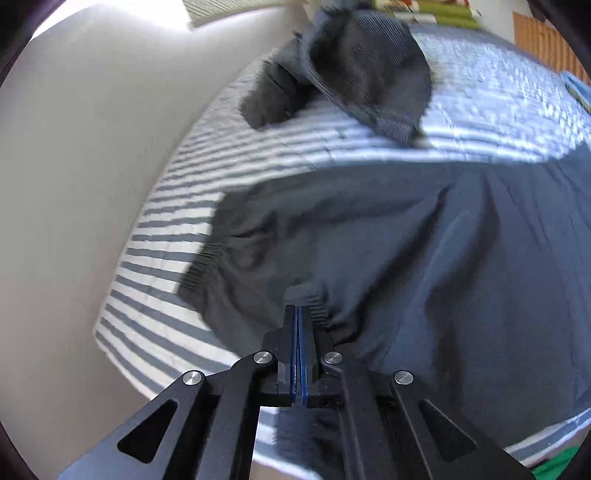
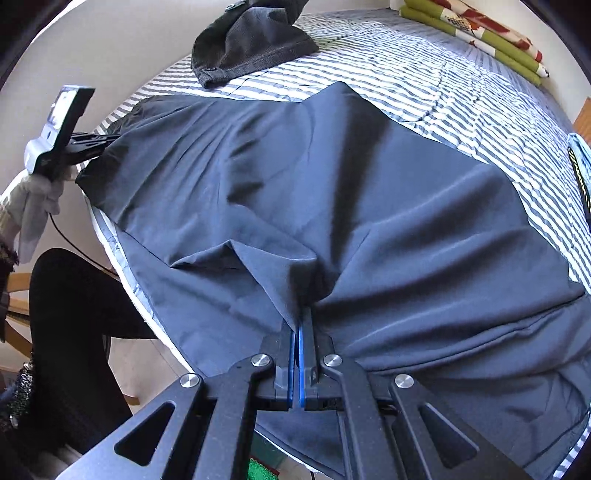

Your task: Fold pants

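Dark navy pants (image 2: 332, 192) lie spread across a bed covered with a grey-and-white striped quilt (image 2: 461, 92), reaching down to the near edge of the mattress. The left gripper (image 1: 298, 310) has its blue-padded jaws pressed together on the gathered elastic waistband at one end of the pants; from the other camera it shows at the far left, held by a gloved hand (image 2: 40, 192). The right gripper (image 2: 298, 325) is likewise clamped tight, pinching a bunched fold of the fabric near the bed's edge, with creases fanning out from the pinch. Farther up the quilt sits a crumpled dark grey garment (image 2: 251, 48), apart from the pants, and folded green patterned bedding (image 2: 476, 33) lies at the head.
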Motion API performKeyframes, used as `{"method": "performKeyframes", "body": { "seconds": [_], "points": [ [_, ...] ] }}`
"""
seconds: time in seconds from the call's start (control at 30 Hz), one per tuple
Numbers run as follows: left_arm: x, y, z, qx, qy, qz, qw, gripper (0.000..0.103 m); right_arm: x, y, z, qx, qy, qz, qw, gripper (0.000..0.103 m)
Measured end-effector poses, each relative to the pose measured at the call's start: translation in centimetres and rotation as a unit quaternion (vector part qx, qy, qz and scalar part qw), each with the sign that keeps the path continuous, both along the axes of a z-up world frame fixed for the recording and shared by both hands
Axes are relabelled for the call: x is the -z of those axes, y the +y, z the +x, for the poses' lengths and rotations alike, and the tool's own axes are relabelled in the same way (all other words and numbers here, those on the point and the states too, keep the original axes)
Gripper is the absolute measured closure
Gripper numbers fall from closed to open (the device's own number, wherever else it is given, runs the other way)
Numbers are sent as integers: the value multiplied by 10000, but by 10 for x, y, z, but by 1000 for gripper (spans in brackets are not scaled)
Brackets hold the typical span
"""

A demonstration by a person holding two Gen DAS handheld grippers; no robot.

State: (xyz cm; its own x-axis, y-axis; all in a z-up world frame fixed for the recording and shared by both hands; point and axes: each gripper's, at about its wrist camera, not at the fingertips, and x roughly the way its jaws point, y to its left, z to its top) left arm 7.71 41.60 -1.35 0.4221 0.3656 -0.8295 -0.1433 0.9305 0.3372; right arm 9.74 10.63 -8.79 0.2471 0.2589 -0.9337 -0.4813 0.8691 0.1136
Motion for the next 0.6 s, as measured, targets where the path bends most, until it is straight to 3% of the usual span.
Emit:
{"method": "performKeyframes", "body": {
  "seconds": [0.13, 0.2, 0.27, 0.3, 0.33, 0.37, 0.4, 0.53, 0.6],
  "points": [
    [-27, 26, -6, -270, -277, -174, 9991, 103, -2, 2, 1, 1, -23, 22, 10000, 102],
    [-37, 34, -2, -168, -388, -264, 9988, 103, -1, 4, 2, 1, -5, 30, 10000, 102],
    [-37, 34, 3, 25, -262, -657, 9975, 99, 1, 7, 3, -27, 0, 3, 10000, 102],
    [-33, 30, 5, 115, -169, -676, 9975, 98, 2, 8, 3, -32, 10, 1, 10000, 102],
    [-27, 25, 8, 200, -29, -603, 9980, 85, 3, 9, 4, -29, 26, 4, 10000, 102],
    [-19, 20, 12, 292, 126, -524, 9981, 65, 4, 8, 3, -29, 39, 1, 10000, 102],
    [-10, 15, 17, 377, 260, -394, 9982, 58, 5, 9, 3, -25, 56, -10, 10000, 102],
    [15, 6, 29, 511, 556, -113, 9971, 53, 7, 9, 2, -69, 91, -73, 9999, 102],
    [14, 9, 28, 374, 437, -235, 9981, 53, 7, 7, 2, -54, 99, -76, 9999, 102]
  ]
}}
